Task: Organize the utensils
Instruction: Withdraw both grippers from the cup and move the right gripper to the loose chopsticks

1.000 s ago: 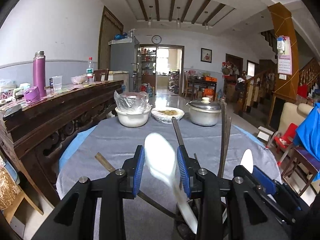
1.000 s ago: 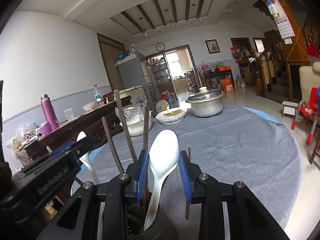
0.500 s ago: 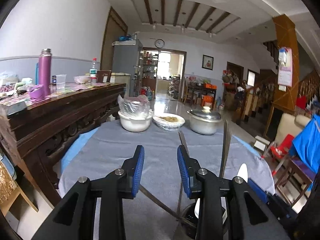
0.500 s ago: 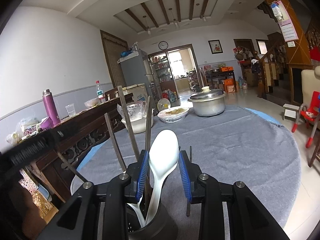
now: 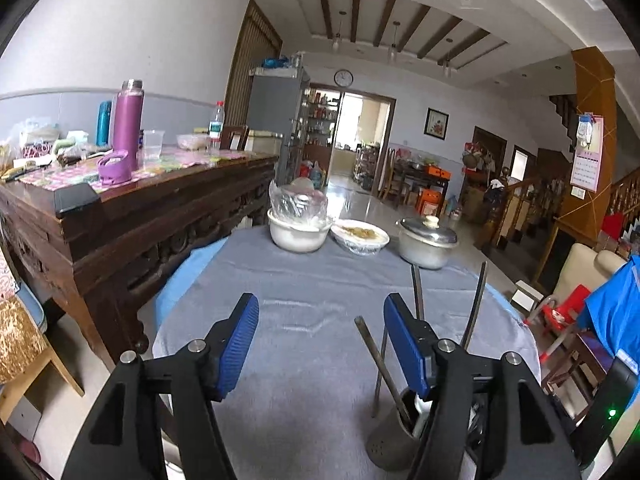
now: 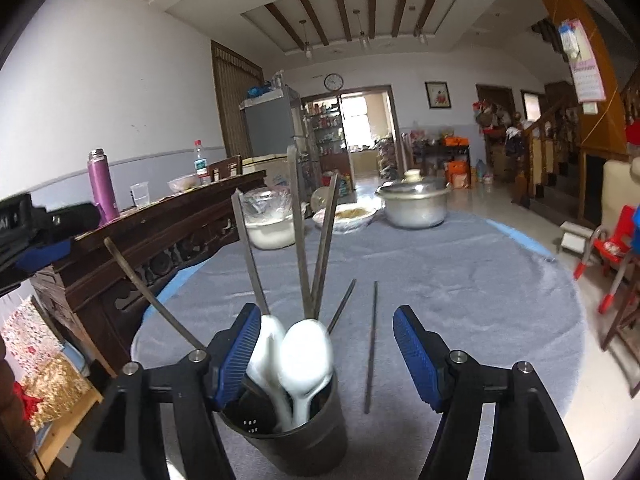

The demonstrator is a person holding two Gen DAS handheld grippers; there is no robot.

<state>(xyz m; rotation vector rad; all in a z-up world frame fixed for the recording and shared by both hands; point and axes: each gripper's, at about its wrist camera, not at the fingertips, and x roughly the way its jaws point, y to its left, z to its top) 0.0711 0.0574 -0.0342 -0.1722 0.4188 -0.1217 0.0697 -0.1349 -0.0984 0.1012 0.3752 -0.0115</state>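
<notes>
A dark utensil holder (image 6: 288,436) stands on the grey tablecloth (image 6: 460,280), right under my right gripper (image 6: 326,360). Two white spoons (image 6: 306,354) and several dark chopsticks (image 6: 298,240) stand in it. The right gripper's jaws are opening; the spoons sit between them near the left pad, no longer pinched. Two loose chopsticks (image 6: 371,344) lie on the cloth to the right of the holder. My left gripper (image 5: 322,344) hangs above the cloth, its jaws opening with nothing between them. The holder (image 5: 394,436) is low on its right.
A white bowl under plastic film (image 5: 298,234), a covered dish (image 5: 360,236) and a lidded metal pot (image 5: 426,244) stand at the table's far side. A carved wooden sideboard (image 5: 140,216) with a purple flask runs along the left. Chairs stand at the right.
The left gripper let its white spoon go into the holder, drew away up and to the left, and opened. The right gripper opened, and its spoon sank lower into the holder.
</notes>
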